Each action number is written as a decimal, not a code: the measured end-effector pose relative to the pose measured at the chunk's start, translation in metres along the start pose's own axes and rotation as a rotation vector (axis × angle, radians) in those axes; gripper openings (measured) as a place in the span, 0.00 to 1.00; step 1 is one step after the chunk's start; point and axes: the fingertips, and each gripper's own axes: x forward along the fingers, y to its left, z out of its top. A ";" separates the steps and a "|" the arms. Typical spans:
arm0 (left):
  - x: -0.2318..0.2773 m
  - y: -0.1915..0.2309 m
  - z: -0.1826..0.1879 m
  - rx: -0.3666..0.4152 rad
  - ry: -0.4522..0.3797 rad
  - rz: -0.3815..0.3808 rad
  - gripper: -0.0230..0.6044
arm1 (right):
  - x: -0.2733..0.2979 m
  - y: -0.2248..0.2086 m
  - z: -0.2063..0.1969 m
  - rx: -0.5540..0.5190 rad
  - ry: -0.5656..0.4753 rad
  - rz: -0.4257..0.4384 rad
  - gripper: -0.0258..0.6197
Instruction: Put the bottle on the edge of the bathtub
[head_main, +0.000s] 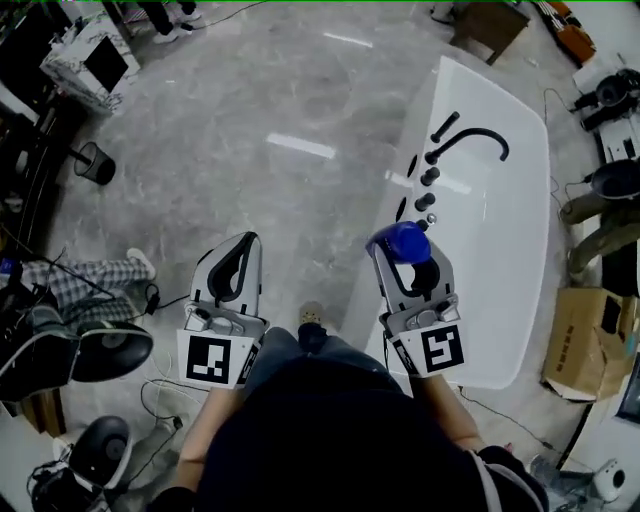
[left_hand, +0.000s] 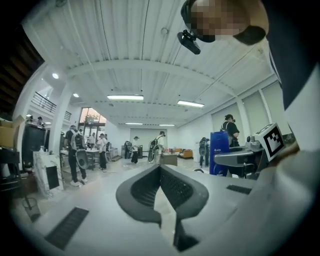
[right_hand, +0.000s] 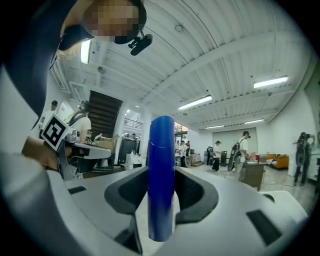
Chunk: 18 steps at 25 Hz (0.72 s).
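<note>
**Blue bottle clamped in the right gripper, tub right past the fingertips**

So the right gripper (right_hand: 161, 186) is clenching its two fingers (right_hand: 197, 192) on a blue bottle (right_hand: 161, 160), one dark pad pressing on each side. The bottle is standing upright between them, its rounded top poking well above the fingertips and its lower end dropping down into the gap behind the pads.

The left gripper (left_hand: 161, 172) is pinching its fingers together tip to tip, with nothing in between.

Moving out from the right fingers in the head view, the bottle is lining up with the left rim of the white bathtub (head_main: 500, 230), but I can't tell whether it's touching the rim. The tub is stretching ahead and to the right of those fingertips. Further ahead of them a row of black knobs (head_main: 428, 178) is running along that rim, with a curved black faucet (head_main: 470, 142) arching over the basin.

Ahead of the left fingers it's just grey marble floor (head_main: 280, 150). Way off to the right of the right fingers, past the tub, a cardboard box (head_main: 585, 340) is sitting on the floor.
</note>
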 end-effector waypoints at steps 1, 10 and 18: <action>0.014 -0.009 0.000 0.001 0.007 -0.040 0.07 | -0.008 -0.013 -0.001 0.000 0.007 -0.041 0.30; 0.128 -0.124 0.005 0.023 0.035 -0.433 0.07 | -0.096 -0.114 -0.031 0.054 0.104 -0.420 0.30; 0.211 -0.211 -0.007 0.046 0.067 -0.836 0.07 | -0.130 -0.167 -0.062 0.090 0.202 -0.733 0.30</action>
